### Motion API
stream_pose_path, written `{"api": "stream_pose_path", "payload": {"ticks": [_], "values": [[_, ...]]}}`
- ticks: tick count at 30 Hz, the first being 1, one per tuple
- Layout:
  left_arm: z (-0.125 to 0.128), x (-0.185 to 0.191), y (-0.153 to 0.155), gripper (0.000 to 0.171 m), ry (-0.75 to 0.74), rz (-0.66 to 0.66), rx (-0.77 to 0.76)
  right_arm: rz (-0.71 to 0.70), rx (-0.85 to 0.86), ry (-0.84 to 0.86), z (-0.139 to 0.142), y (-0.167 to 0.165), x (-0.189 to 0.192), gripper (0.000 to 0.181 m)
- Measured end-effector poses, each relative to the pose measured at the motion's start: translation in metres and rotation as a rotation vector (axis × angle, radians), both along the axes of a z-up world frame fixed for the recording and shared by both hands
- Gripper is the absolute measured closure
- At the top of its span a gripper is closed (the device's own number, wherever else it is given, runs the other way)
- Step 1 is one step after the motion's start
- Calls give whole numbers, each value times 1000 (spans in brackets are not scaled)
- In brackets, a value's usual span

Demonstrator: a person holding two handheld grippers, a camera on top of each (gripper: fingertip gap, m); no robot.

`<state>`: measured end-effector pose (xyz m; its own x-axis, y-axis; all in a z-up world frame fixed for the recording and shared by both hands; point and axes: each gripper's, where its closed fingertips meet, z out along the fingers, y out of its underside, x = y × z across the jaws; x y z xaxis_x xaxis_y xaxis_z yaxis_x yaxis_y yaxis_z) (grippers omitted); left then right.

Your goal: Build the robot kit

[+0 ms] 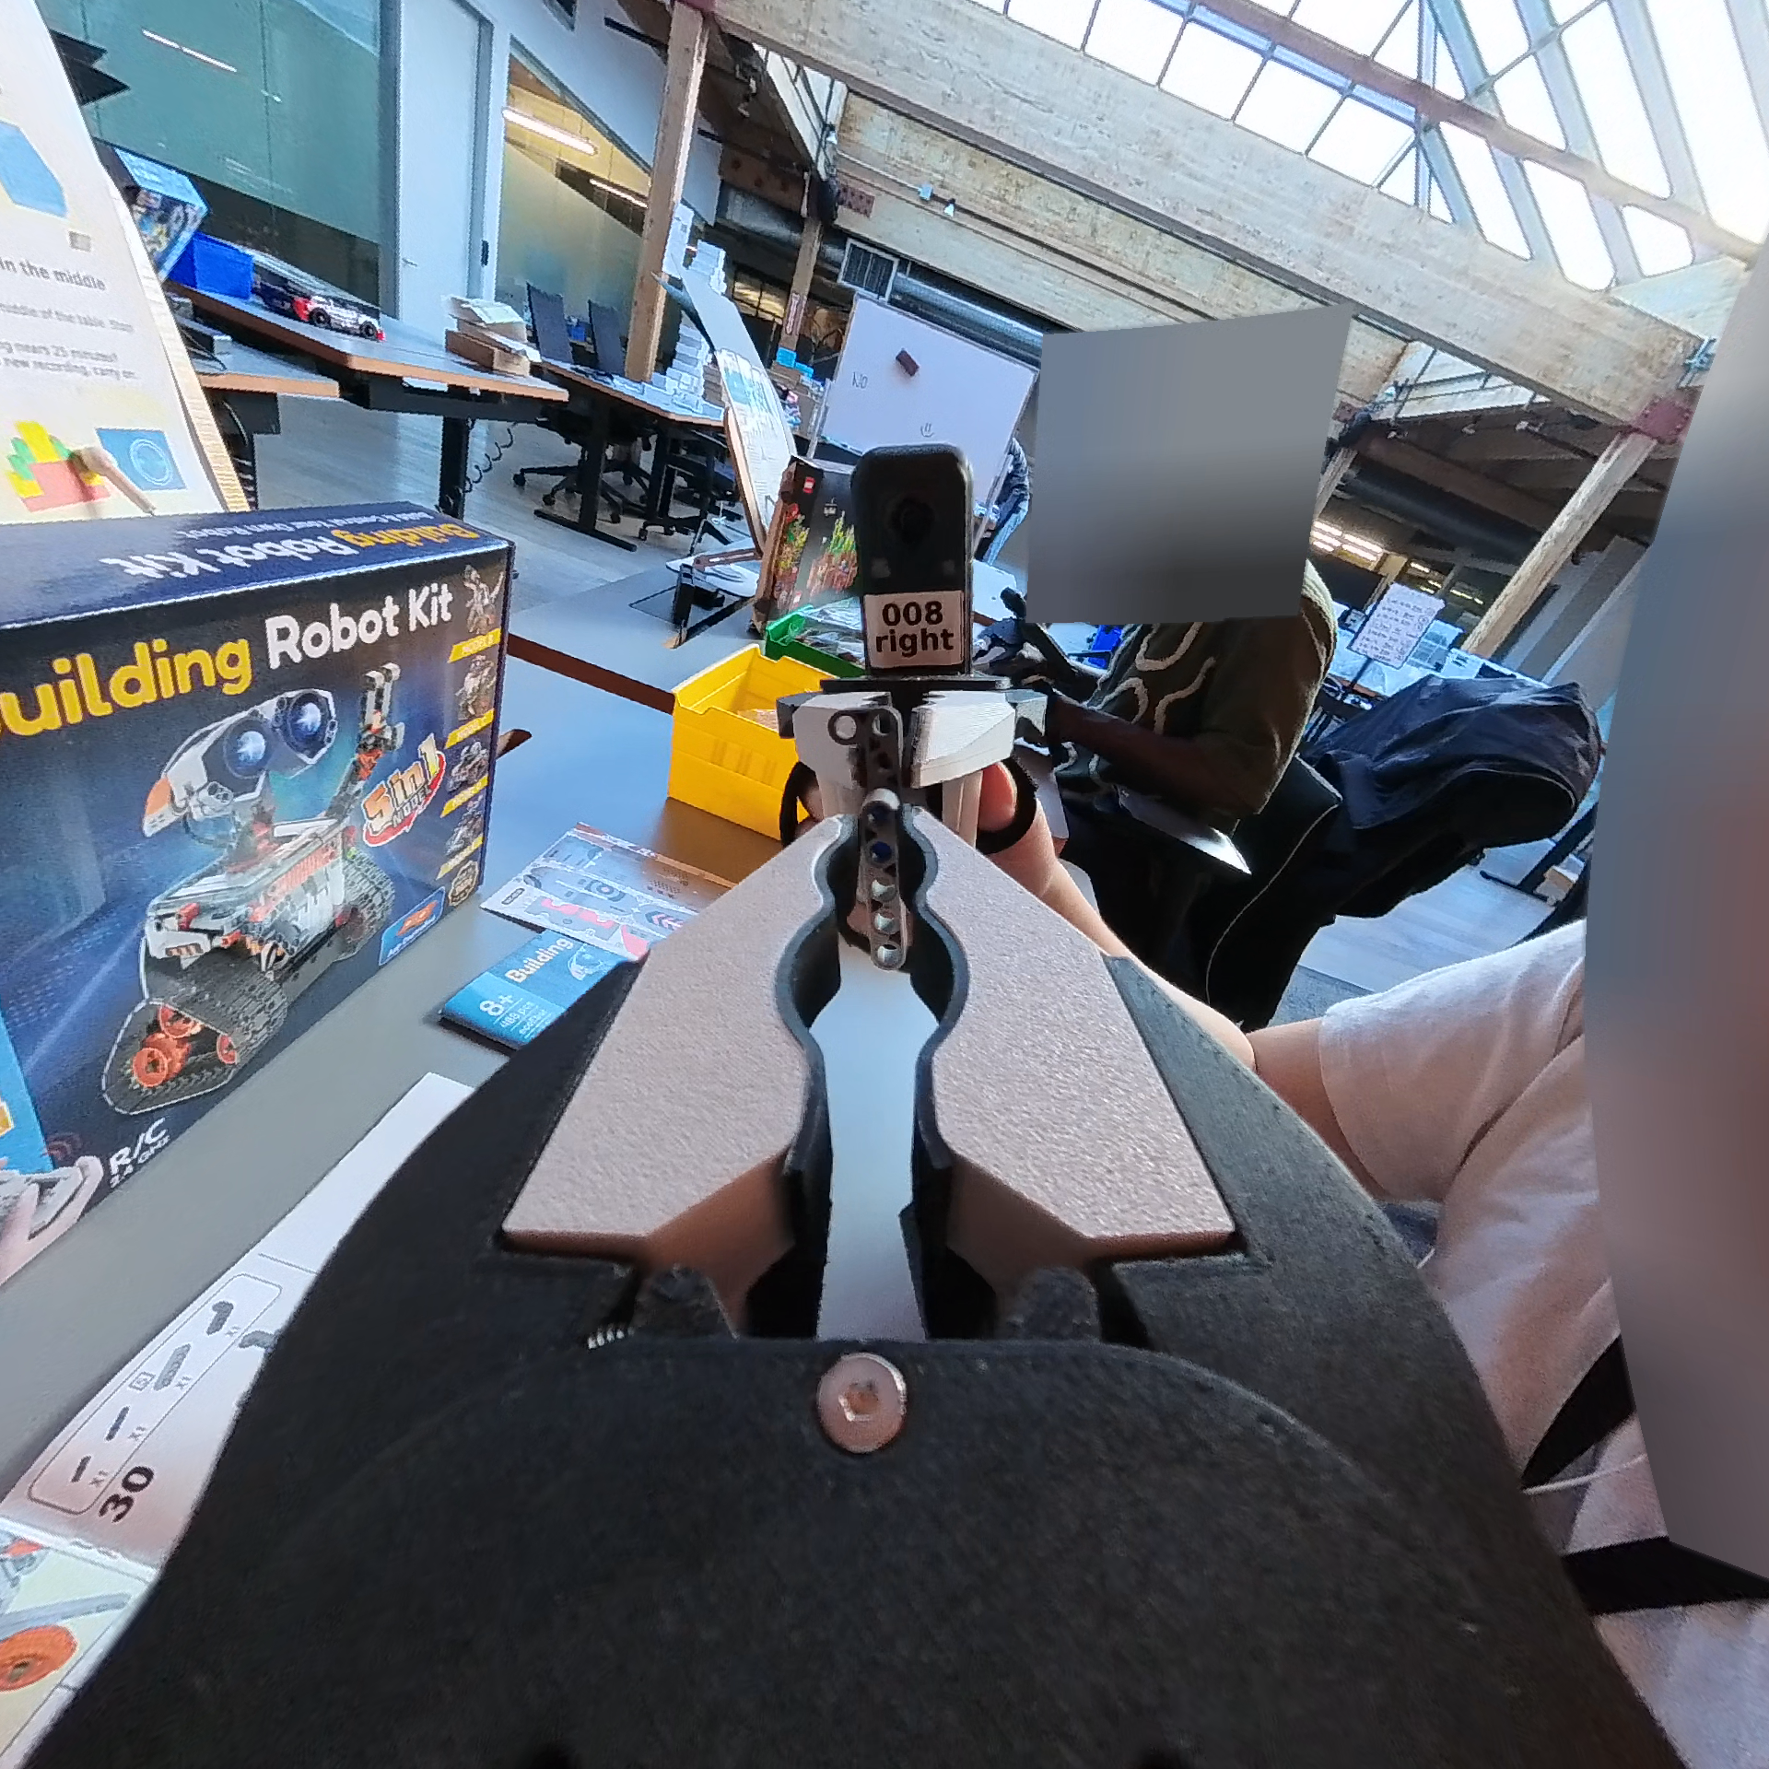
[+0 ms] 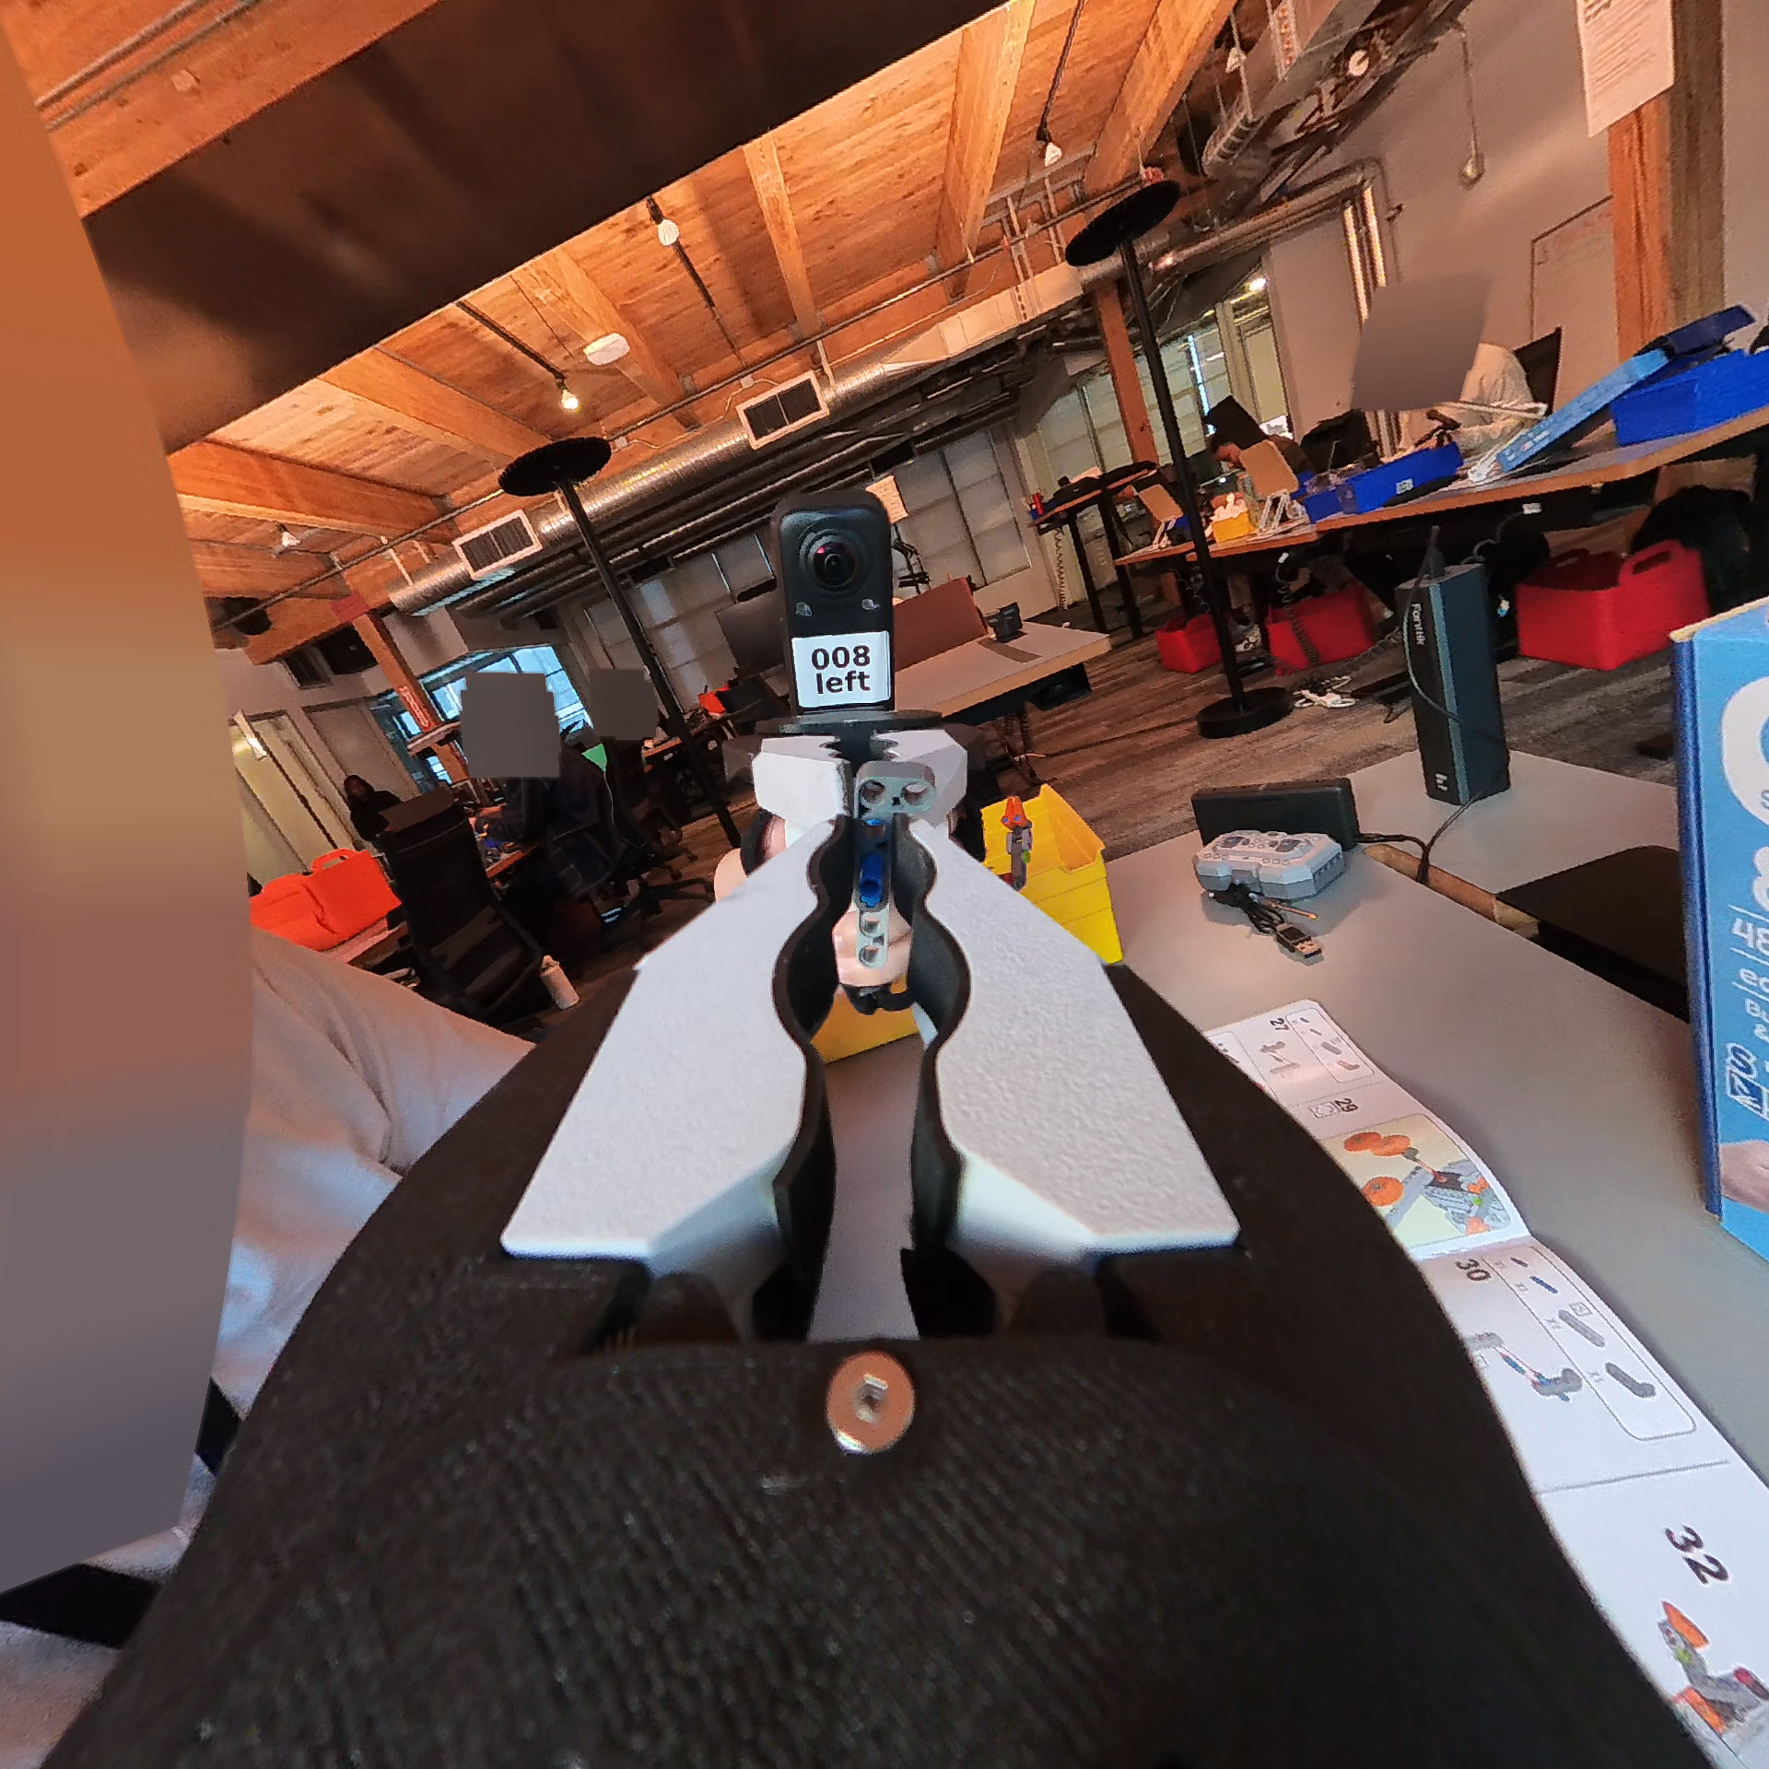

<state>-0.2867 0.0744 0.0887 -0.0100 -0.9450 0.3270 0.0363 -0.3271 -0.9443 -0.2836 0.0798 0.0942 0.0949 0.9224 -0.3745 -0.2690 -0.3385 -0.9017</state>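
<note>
Above grey table (image 1: 574, 766): both grippers' jaws pinch holed beam (image 1: 883, 885).

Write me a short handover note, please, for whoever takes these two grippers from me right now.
Left gripper: shut on the grey beam assembly, held above the table.
Right gripper: faces it tip to tip, shut on the same assembly's other end.
Whether the pieces are fully joined cannot be told.
Around: yellow bin behind the grippers, kit box on the left, instruction booklet open on the right.
</note>
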Motion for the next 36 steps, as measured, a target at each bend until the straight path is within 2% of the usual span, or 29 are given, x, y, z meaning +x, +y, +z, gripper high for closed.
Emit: {"api": "stream_pose_path", "payload": {"ticks": [3,6,15,23,26,36], "values": [[5,-1,0,160,-30,0,-1,3,5,-7,-1,-1,-2,175],[2,-1,-1,167,-12,-4,3,7,4,2,0,-1,-3,175],[2,-1,0,167,-23,-14,-13,3,9,18,1,0,-6,175],[6,-1,-1,167,-18,19,35,-8,35,67,6,0,-5,174],[8,-1,-1,167,-24,22,37,-1,41,46,4,-1,-8,171],[10,-3,-2,167,-55,-3,13,-6,53,22,4,-4,-7,175]]}}
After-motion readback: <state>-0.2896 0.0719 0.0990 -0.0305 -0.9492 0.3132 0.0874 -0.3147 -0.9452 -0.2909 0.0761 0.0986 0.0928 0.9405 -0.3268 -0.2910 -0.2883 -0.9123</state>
